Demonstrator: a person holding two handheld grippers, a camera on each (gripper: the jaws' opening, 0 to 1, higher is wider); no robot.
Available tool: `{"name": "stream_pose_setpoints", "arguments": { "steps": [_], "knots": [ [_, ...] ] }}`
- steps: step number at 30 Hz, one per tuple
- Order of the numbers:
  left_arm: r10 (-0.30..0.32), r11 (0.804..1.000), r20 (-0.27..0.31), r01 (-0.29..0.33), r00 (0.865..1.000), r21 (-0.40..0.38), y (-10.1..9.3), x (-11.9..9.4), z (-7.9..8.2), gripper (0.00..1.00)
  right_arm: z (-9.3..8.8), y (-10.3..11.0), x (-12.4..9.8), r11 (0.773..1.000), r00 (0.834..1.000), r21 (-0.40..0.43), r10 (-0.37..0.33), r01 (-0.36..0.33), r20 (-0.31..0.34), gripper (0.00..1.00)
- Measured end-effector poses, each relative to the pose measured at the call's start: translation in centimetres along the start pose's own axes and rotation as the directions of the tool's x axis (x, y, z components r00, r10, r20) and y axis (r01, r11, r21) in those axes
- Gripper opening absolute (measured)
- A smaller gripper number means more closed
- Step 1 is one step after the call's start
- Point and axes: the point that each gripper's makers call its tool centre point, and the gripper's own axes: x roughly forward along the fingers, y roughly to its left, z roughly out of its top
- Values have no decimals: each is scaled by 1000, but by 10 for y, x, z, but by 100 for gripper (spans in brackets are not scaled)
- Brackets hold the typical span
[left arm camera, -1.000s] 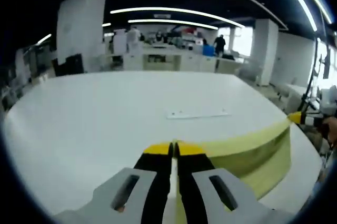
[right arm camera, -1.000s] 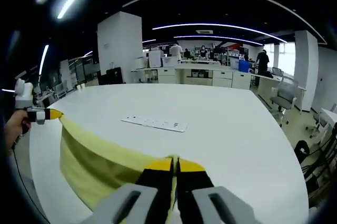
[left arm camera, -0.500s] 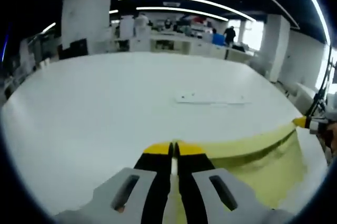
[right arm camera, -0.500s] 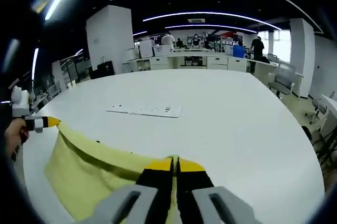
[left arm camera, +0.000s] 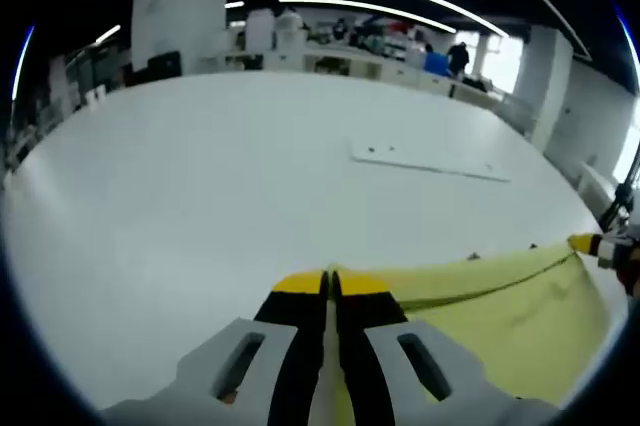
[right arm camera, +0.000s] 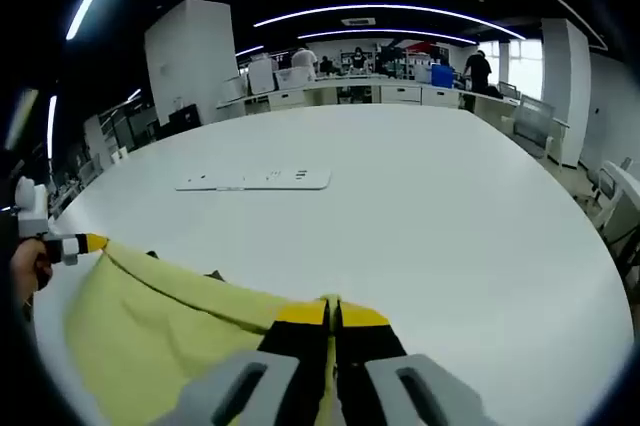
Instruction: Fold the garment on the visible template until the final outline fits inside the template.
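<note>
The yellow garment (left arm camera: pixel 500 301) is held stretched between the two grippers, low over the white table (left arm camera: pixel 200 196). The left gripper (left arm camera: pixel 330 284) is clamped on one end of the garment's upper edge, and the right gripper (right arm camera: pixel 331 313) is clamped on the other end, so the cloth's long axis runs straight from one tool to the other. In the right gripper view the garment (right arm camera: pixel 160 326) spreads away to the left, toward the other gripper. The flat white template (right arm camera: pixel 255 180) lies further across the table, ahead of the taut edge and well apart from it, roughly parallel to that edge; neither gripper appears clearly nearer, so a joint forward carry is judged necessary.
</note>
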Motion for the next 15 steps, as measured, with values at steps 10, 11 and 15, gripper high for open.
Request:
{"name": "stream_pose_setpoints", "arguments": {
  "steps": [10,11,15],
  "knots": [
    [6,1000,14,-6,1000,8,-1,4,0,0,-5,-2,6,1000,1000,-14,3,-3,-14,0],
    [6,1000,10,-6,1000,5,-1,4,0,0,-5,-2,5,1000,1000,-23,5,-6,-13,0],
    [-49,998,37,50,998,-36,-8,3,3,2,-4,-3,8,999,1000,-39,7,-7,-9,0]
  ]
}}
